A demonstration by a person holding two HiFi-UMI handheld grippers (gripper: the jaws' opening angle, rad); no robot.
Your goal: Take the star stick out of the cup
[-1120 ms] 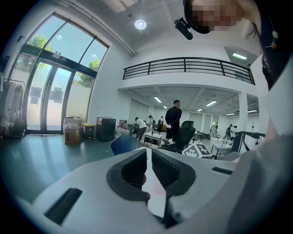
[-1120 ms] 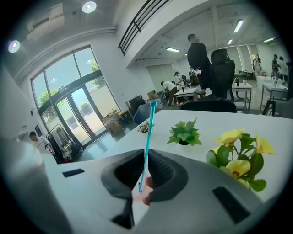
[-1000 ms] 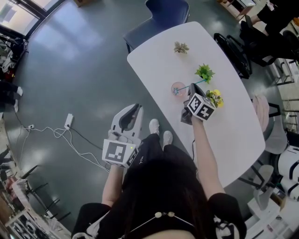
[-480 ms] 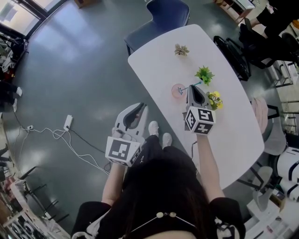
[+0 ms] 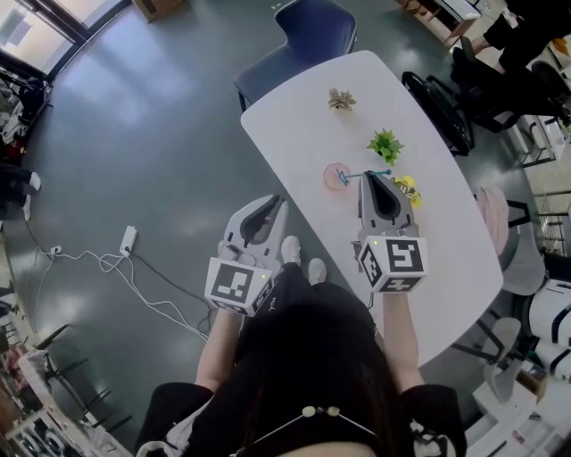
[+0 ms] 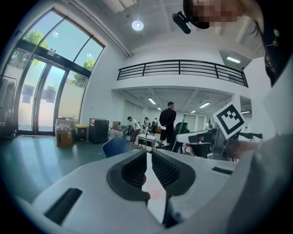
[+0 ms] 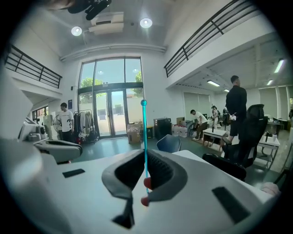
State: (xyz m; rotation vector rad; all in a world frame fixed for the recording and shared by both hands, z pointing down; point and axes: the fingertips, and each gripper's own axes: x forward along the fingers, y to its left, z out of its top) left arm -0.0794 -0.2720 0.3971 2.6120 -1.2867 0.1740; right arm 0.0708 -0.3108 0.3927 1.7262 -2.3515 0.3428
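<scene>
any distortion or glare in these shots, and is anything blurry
Head view: fisheye bows the white table edges, window glare washes the floor. Right gripper view: round dark vignette, ceiling lights bloom, star stick sharp. Left gripper view: same vignette, near jaws slightly soft.

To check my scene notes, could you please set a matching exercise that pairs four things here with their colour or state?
Things: 1 star stick; 2 cup; 3 left gripper; 4 chair.
States: A blue, beyond the table; B empty, over the floor; C pink, on the table; D teal, held by the right gripper.
Pairs: 1-D, 2-C, 3-B, 4-A.
</scene>
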